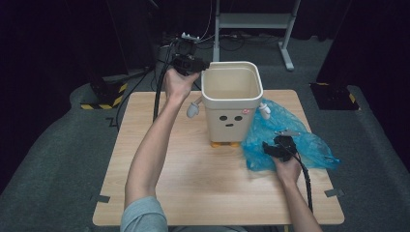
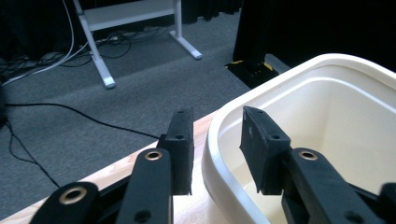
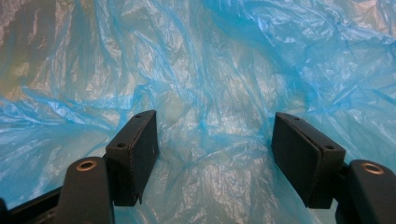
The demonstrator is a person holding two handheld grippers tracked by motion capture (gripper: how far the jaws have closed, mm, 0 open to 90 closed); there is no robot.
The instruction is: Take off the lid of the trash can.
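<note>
Reaching across the table (image 1: 159,159), you are holding your left gripper (image 1: 196,65) up at the back left corner of the cream bin (image 1: 231,104). Its two black jaws are sitting on either side of the bin's rim (image 2: 219,140) — one outside the wall, one inside. The jaws are only partly apart, and there is a thin gap on each side of the rim, so they are not squeezing it. The left gripper is loose, not grabbing anything.

The bin is standing upright near the middle of the table. It is showing a little face with two dark eyes and a mouth, small arms sticking out at the sides, and orange feet below.

Your right gripper (image 1: 276,147) is lying low, just to the right of the bin, on top of the blue plastic bag (image 1: 300,140). In the right gripper view, its jaws are standing wide apart, and the crinkly blue bag (image 3: 210,93) is spreading out under and in front of them. The pads are not pinching the plastic — the bag is simply lying between them. So this gripper is let go too.

The bag is resting flat and rumpled on the table, touching the bin's right side.
</note>
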